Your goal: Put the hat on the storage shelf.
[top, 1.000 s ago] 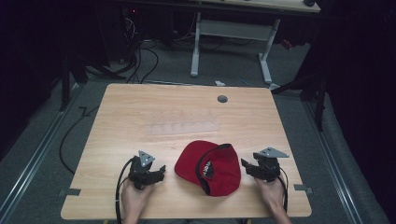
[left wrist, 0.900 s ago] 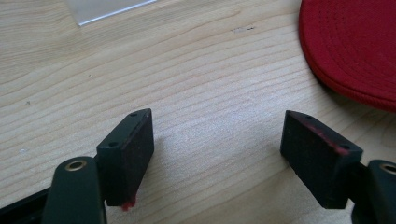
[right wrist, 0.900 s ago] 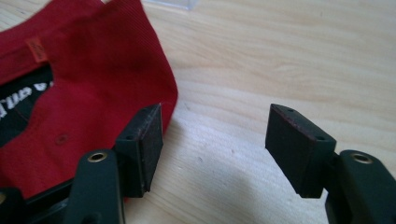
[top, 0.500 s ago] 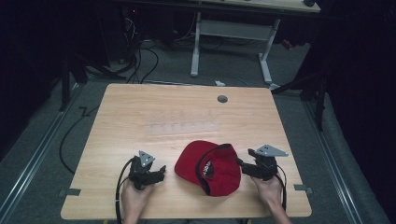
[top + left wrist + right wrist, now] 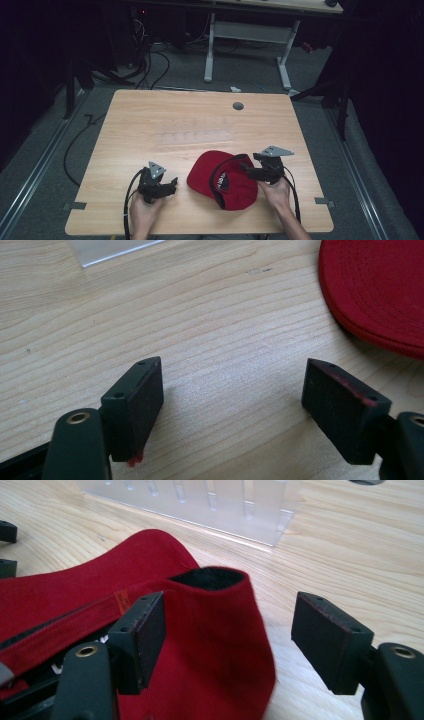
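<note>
Red baseball cap (image 5: 223, 179): soft, light, floppy fabric; stiffer brim. Best hold: rim edge. Right tool (image 5: 230, 640) spread, straddling cap's rim; left tool (image 5: 235, 405) spread, beside cap, empty.

Red cap (image 5: 227, 182) — baseball type, fabric, lying upside down on the wooden table (image 5: 150, 120) with its opening facing up. Dark inner band visible, with a white label or print inside. Sits near the table's front edge, right of centre. Brim points toward the left-front side; rows of stitching show on it in the left gripper view (image 5: 375, 290). Crown wall stands up — slightly rumpled — in the right gripper view (image 5: 210, 630).
</note>
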`<action>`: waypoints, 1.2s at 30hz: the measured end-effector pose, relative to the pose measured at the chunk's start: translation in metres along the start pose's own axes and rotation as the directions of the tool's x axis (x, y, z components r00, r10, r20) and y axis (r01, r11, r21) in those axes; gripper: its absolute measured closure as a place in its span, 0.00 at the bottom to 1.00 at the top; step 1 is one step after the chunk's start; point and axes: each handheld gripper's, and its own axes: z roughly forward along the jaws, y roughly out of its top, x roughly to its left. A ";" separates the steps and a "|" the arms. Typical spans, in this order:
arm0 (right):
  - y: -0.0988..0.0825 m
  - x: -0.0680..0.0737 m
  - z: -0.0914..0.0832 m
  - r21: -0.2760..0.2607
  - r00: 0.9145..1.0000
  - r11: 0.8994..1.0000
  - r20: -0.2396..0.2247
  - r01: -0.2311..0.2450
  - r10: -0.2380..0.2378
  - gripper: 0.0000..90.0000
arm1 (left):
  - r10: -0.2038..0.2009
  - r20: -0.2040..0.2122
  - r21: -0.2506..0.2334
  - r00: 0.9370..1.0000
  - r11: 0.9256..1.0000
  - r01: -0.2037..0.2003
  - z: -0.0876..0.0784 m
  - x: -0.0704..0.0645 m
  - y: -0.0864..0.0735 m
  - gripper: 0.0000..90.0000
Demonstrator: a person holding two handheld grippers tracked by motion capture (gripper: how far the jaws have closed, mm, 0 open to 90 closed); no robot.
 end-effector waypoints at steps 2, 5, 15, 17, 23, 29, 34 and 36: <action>0.001 0.000 0.003 0.000 1.000 1.000 -0.005 0.002 -0.002 0.34 | 0.000 0.000 0.000 1.000 1.000 0.000 0.000 0.000 0.000 0.28; 0.003 0.002 0.013 0.022 1.000 1.000 -0.021 0.008 -0.007 0.33 | 0.000 0.000 0.000 1.000 1.000 0.000 0.000 0.000 0.000 0.28; 0.007 0.002 0.034 0.033 0.996 0.999 -0.092 -0.011 0.014 0.35 | -0.002 -0.001 -0.001 1.000 1.000 0.002 0.000 0.000 0.000 0.28; 0.006 0.001 0.037 0.039 0.995 0.999 -0.100 -0.023 0.027 0.35 | -0.002 -0.001 -0.001 1.000 1.000 0.002 0.000 0.000 0.000 0.28; 0.000 -0.006 0.050 0.076 0.988 0.996 -0.142 -0.047 0.057 0.37 | -0.005 -0.001 -0.002 1.000 1.000 0.005 0.000 0.000 0.000 0.28; -0.004 -0.008 0.059 0.096 0.982 0.994 -0.176 -0.044 0.061 0.39 | -0.004 -0.001 -0.002 1.000 1.000 0.004 0.000 0.000 0.000 0.28; -0.006 -0.004 0.060 0.115 0.985 0.993 -0.167 -0.013 0.032 0.50 | -0.005 -0.001 -0.002 1.000 1.000 0.005 0.000 0.000 0.000 0.28; -0.008 -0.001 0.058 0.105 0.988 0.994 -0.155 0.018 -0.001 0.62 | -0.002 -0.002 -0.001 1.000 1.000 0.002 0.000 0.000 0.000 0.28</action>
